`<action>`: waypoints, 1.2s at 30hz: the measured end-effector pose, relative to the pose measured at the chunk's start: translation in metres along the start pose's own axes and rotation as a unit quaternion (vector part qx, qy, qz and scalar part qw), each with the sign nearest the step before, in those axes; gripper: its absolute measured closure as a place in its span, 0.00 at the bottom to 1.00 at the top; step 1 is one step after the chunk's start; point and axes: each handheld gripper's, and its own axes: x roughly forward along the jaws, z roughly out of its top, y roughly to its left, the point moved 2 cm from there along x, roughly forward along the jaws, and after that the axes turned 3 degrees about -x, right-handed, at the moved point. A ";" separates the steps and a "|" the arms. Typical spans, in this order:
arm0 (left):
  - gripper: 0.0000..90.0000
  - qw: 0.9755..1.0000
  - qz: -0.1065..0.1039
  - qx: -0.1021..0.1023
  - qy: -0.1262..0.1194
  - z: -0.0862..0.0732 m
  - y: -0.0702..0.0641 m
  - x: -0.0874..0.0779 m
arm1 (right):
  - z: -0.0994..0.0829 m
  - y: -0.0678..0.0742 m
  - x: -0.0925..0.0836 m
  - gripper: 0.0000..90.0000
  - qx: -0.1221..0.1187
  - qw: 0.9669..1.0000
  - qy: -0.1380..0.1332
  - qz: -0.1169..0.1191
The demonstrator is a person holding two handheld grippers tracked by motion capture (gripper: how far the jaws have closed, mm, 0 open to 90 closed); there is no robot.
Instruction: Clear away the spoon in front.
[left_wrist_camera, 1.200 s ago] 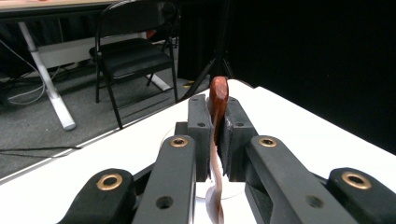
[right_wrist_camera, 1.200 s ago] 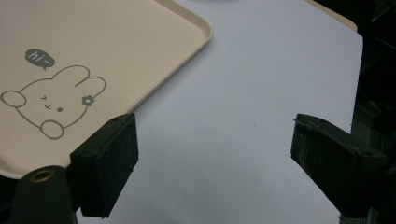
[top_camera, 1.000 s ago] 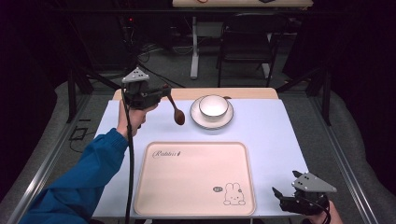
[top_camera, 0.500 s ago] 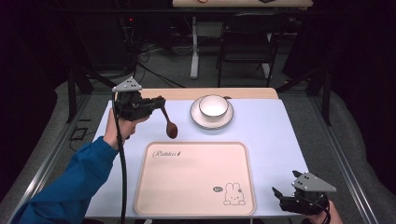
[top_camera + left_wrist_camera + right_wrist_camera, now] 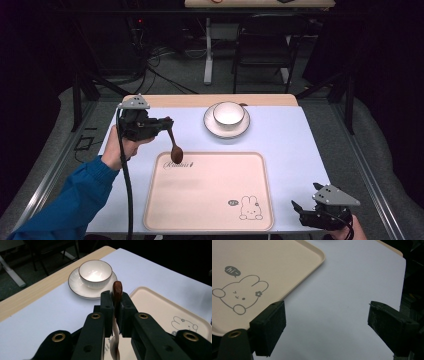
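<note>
Left claw view shows the left claw (image 5: 115,315) clamped tight on the spoon (image 5: 117,293); from the high view it hangs over the tray's (image 5: 210,200) 11 o'clock corner. The right claw (image 5: 327,322) is wide open, at the tray's 4 o'clock. The bunny (image 5: 237,296) says "hi~". White surface (image 5: 295,140), dark room.

On the tabletop (image 5: 300,150): one wooden spoon (image 5: 175,148), one white bowl (image 5: 229,113), one saucer (image 5: 215,127), one cream tray (image 5: 210,192), and two tongs, left (image 5: 167,123) and right (image 5: 300,211).
</note>
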 end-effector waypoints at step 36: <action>0.93 0.989 -0.044 -0.088 0.109 -0.071 0.008 0.023 | 0.000 0.000 0.001 0.16 0.003 1.000 0.001 0.001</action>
